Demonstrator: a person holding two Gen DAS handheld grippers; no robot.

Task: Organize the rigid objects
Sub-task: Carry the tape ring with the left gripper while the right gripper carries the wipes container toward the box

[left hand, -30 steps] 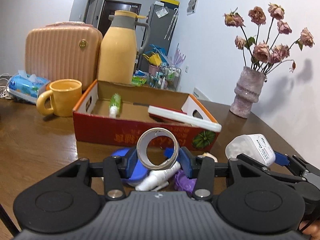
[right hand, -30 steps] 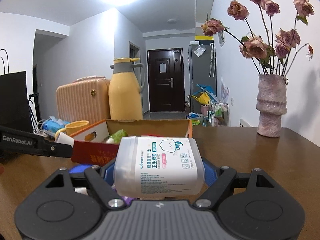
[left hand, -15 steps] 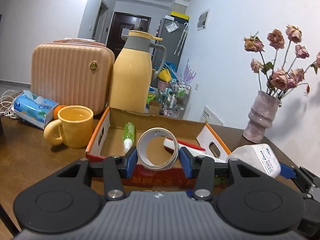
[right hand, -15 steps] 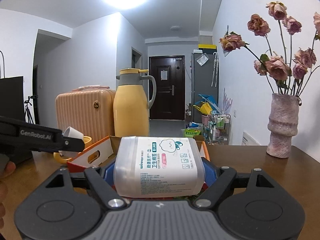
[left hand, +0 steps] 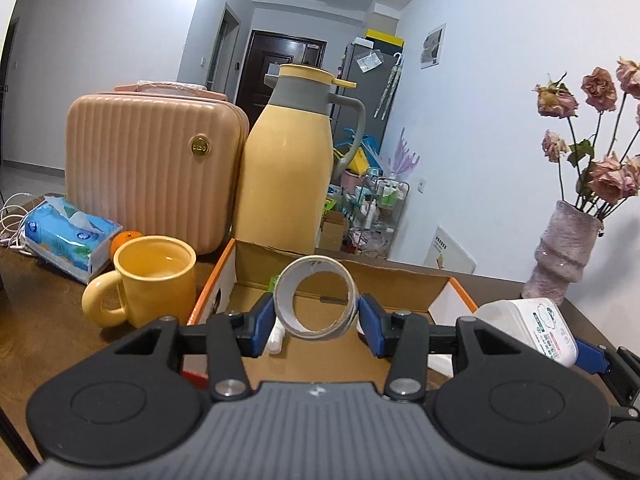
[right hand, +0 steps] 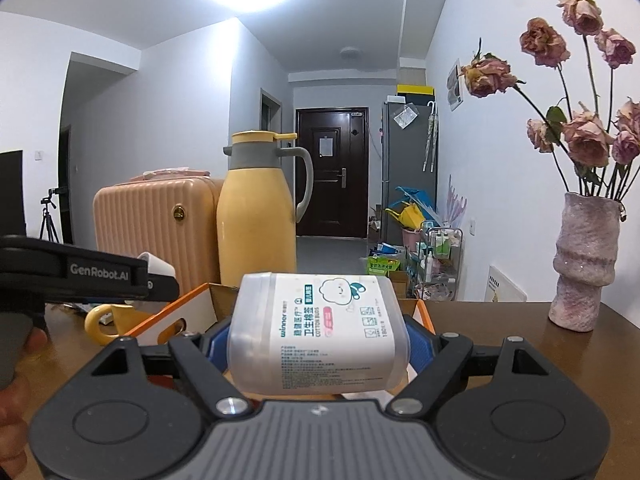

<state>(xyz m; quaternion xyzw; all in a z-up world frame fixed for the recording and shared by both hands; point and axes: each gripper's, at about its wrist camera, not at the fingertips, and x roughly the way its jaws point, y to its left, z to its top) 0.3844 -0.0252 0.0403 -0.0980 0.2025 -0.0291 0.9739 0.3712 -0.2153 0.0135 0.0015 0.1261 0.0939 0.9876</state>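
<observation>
Left wrist view. Left gripper (left hand: 316, 322): black frame, blue pads, clenched on a beige roll of tape (left hand: 316, 303) with a white inner core; the roll stands on edge between the pads, its hole facing the camera, held in the air above the near end of the box. Open cardboard box (left hand: 224, 280) with orange-edged flaps: on the brown wooden table (left hand: 44, 328), directly ahead of the gripper; a white-capped bottle (left hand: 276, 338) lies inside, mostly hidden behind the left pad. Yellow ceramic mug (left hand: 154, 280): on the table, just left of the box, handle to the left. Blue tissue pack (left hand: 70, 236) and an orange fruit (left hand: 125, 239): behind the mug. Ribbed peach hard case (left hand: 152, 168) and tall yellow thermos jug (left hand: 290, 164) with grey collar: upright behind the box, side by side. Pink textured vase (left hand: 562, 248) of dried roses: far right on the table. Translucent white cotton-bud box (left hand: 528, 326): lower right, carried by the other gripper.

Right wrist view. Right gripper (right hand: 318, 346): jaws set wide, grasping the cotton-bud box (right hand: 318, 330) by its two ends, label upward, held above the near edge of the cardboard box (right hand: 192, 308). Left gripper's body enters from the left, a hand (right hand: 24, 364) on its grip. Case (right hand: 156, 220), jug (right hand: 258, 216) and vase (right hand: 582, 260) stand beyond.
</observation>
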